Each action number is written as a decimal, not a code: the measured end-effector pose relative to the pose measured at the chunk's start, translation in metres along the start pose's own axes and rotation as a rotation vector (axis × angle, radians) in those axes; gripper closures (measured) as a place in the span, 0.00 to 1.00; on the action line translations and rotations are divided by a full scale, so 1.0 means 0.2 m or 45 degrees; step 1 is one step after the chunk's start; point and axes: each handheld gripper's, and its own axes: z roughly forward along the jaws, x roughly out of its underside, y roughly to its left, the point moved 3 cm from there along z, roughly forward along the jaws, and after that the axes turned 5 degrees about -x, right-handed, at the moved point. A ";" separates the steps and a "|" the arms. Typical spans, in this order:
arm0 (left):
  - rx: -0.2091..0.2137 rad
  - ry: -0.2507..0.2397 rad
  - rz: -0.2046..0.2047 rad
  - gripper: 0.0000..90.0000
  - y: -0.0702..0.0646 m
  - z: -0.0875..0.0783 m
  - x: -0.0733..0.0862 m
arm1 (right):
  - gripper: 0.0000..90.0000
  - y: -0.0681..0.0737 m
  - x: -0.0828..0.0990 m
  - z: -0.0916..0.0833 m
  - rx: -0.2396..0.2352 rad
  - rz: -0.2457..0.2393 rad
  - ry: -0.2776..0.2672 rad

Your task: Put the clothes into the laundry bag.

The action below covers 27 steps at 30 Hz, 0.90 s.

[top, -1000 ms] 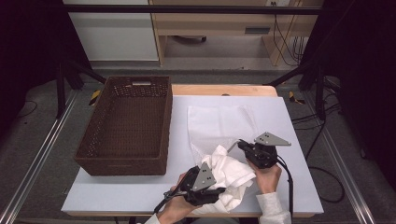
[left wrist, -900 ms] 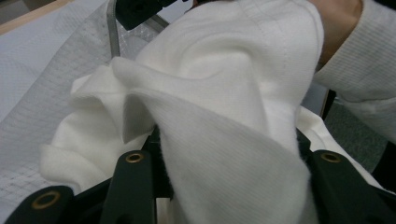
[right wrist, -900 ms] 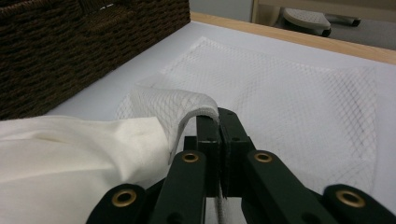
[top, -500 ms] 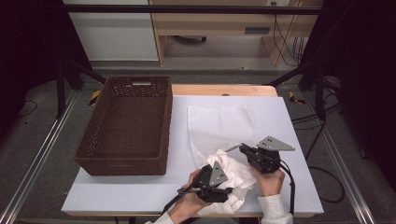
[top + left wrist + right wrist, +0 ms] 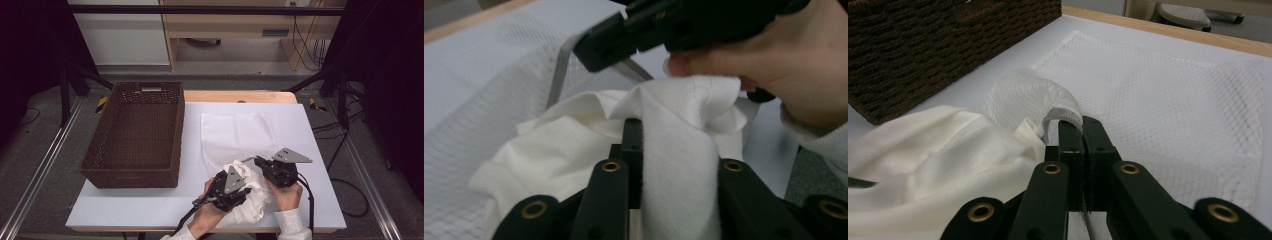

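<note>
At 6 o'clock on the table (image 5: 310, 125), right gripper (image 5: 1082, 131) pinches the mesh bag's (image 5: 237, 132) rim open while the left gripper (image 5: 664, 150), jaws just closing on the white cloth (image 5: 674, 130), feeds it in.

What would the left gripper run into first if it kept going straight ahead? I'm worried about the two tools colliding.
Probably the bunched white cloth already between its jaws; just past that, the right gripper and the hand holding it lie in line. Depth between them is hard to judge.
</note>
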 end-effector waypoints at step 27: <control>0.075 0.071 -0.046 0.15 0.16 -0.17 0.10 | 0.99 0.00 -0.01 -0.04 0.002 0.002 -0.026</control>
